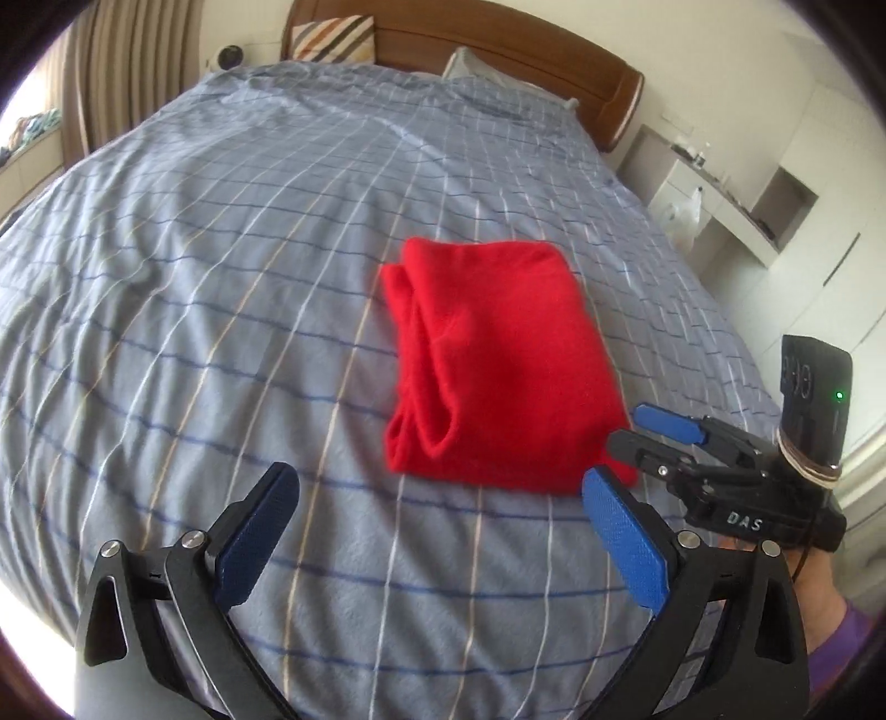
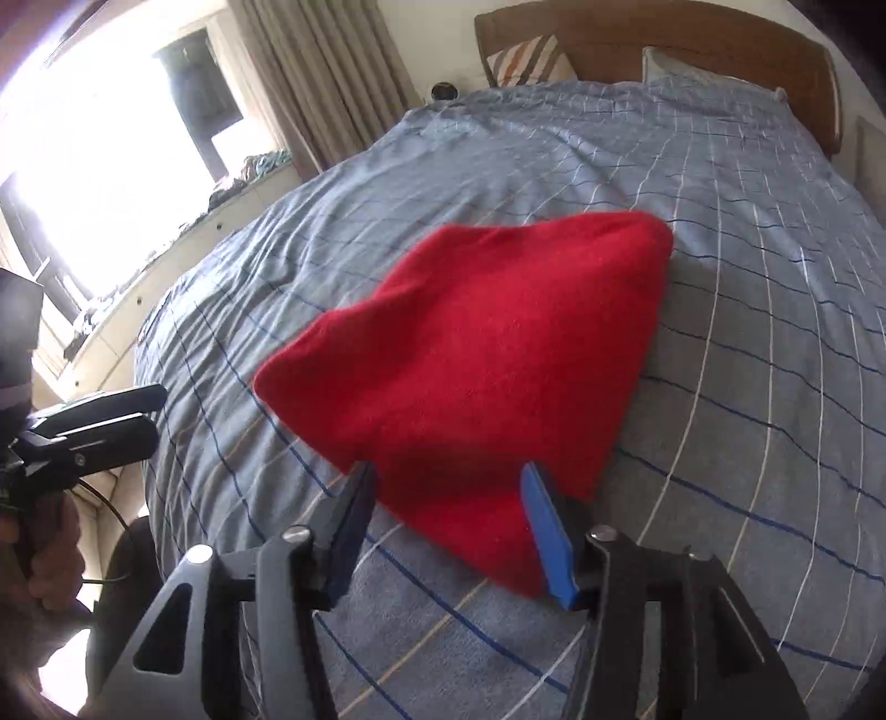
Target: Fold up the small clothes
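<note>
We see a red garment (image 1: 493, 365) lying folded into a compact, roughly rectangular bundle on the bed (image 1: 194, 277), which is covered by a blue-grey checked blanket. In the left wrist view the garment sits just past the picture's middle, toward one o'clock from the left gripper (image 1: 437, 520), with its doubled layers showing along its nine o'clock edge.

Our left gripper hangs over bare blanket with its jaws spread wide and nothing between them; the garment's near edge lies just beyond the fingertips. Our right gripper (image 2: 448, 520) stands at the garment's near corner, at six o'clock of the cloth in the right wrist view. Its jaws are parted, one on either side of that corner, and the pads do not press the cloth. In the left wrist view the same gripper comes in from three o'clock, its tips at the garment's lower right corner.

A wooden headboard (image 1: 498, 55) and a striped pillow (image 1: 332, 39) stand at twelve o'clock, beyond the blanket.
</note>
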`<state>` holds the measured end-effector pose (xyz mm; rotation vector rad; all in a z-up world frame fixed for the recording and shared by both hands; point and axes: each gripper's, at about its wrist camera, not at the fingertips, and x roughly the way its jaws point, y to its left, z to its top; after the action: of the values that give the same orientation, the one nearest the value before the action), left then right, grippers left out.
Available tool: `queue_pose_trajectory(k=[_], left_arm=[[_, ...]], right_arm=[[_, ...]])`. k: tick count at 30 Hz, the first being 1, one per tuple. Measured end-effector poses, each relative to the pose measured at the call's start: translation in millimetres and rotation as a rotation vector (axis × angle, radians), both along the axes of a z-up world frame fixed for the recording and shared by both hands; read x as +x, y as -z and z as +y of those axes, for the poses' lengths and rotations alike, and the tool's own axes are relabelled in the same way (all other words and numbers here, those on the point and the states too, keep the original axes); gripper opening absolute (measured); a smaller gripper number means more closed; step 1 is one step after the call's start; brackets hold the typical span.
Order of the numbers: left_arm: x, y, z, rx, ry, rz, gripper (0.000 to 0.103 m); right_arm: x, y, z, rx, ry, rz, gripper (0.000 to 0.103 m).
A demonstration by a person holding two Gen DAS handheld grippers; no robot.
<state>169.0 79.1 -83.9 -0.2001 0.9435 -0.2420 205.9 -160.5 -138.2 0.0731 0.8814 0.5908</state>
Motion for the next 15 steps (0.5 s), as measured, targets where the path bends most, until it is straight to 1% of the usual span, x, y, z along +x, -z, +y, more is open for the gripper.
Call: queue_pose_trajectory(k=[1,2,4,5,6,7,8,10,12,13,14,15], left_arm=[[22,5,-7,0.005,0.022,0.016,0.102],[43,13,-14,0.014,0.04,0.042,0.102],[80,34,-23,0.051,0.043,0.092,0.101],[95,46,-24,0.091,0.029,0.118,0.101],[106,56,-23,0.132,0.01,0.146,0.101],[115,65,-19,0.148,-0.003,0.172,0.101],[119,71,-12,0.126,-0.013,0.191,0.102],[124,75,-1,0.047,-0.029,0.222,0.102],[128,77,1,0.021,-0.006,0.248,0.102],[130,78,1,0.021,0.01,0.251,0.103],[130,78,1,0.02,0.019,0.248,0.102],[130,78,1,0.015,0.022,0.243,0.096]], right_arm=[[6,-4,-12,0.022,0.058,-0.007,0.075],[14,-6,-22,0.046,0.102,0.003,0.075],[36,-2,-38,0.12,0.15,0.061,0.075],[49,2,-43,0.164,0.164,0.098,0.075],[60,7,-46,0.204,0.171,0.14,0.075],[72,13,-49,0.244,0.182,0.178,0.075],[82,20,-49,0.28,0.185,0.215,0.075],[101,35,-47,0.344,0.192,0.288,0.075],[116,53,-43,0.407,0.205,0.359,0.073],[122,60,-39,0.428,0.208,0.386,0.065],[127,62,-35,0.427,0.21,0.392,0.057],[129,61,-28,0.391,0.204,0.378,0.042]])
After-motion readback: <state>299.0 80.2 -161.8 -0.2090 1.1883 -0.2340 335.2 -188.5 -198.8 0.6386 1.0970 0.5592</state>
